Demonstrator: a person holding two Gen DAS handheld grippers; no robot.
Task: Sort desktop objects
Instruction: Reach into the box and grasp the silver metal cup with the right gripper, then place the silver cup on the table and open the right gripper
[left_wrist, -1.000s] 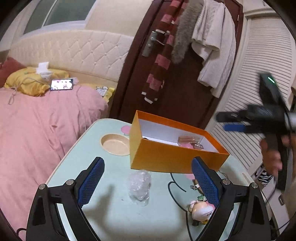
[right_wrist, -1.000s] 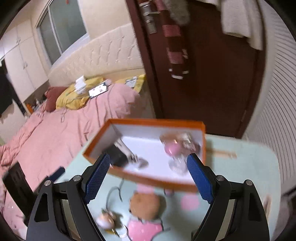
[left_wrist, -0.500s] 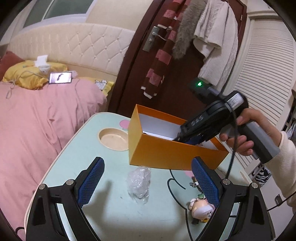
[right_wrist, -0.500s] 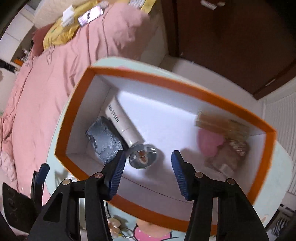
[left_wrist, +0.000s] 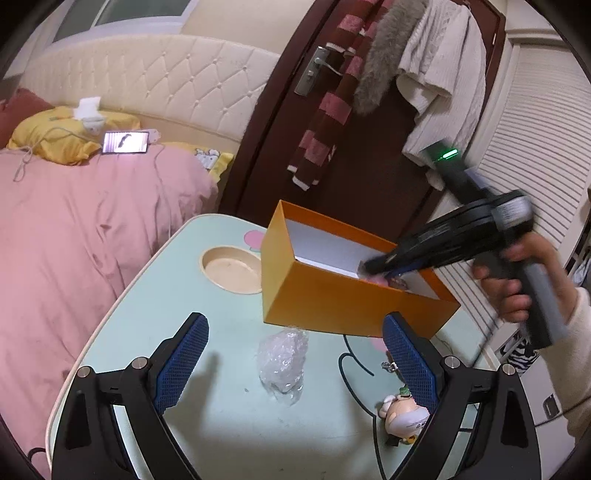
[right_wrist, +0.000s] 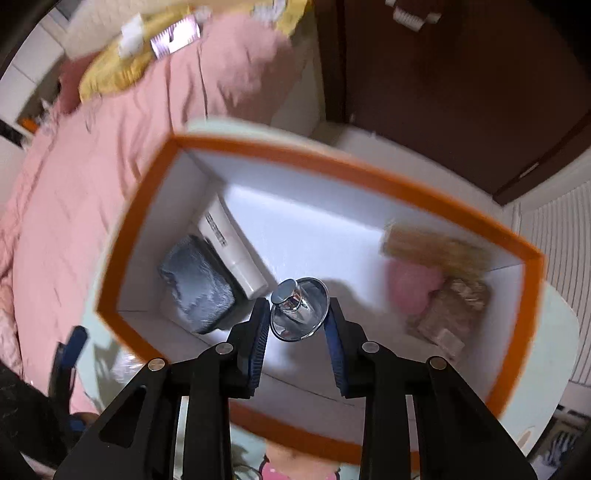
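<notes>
An orange box (left_wrist: 351, 302) with a white inside stands on the pale green table (left_wrist: 229, 424). My right gripper (right_wrist: 297, 317) reaches down into the box (right_wrist: 332, 166); its jaws stand close on either side of a shiny metal funnel-shaped piece (right_wrist: 299, 308). I cannot tell whether they touch it. The box also holds a white tube (right_wrist: 231, 251), a grey pouch (right_wrist: 197, 284), a pink item (right_wrist: 413, 284) and a tan packet (right_wrist: 436, 247). My left gripper (left_wrist: 291, 354) is open and empty above a crumpled clear plastic wrap (left_wrist: 282, 360). The right gripper also shows in the left wrist view (left_wrist: 384, 267).
A small figurine (left_wrist: 402, 421), a black cable (left_wrist: 347, 369) and a keychain (left_wrist: 391, 365) lie on the table's right. A round recess (left_wrist: 231, 269) sits left of the box. A pink bed (left_wrist: 74, 240) borders the table's left; a door (left_wrist: 351, 166) is behind.
My right gripper has swung over the box and lowered into it, its jaws narrowing around the metal piece. The left gripper has stayed put, open.
</notes>
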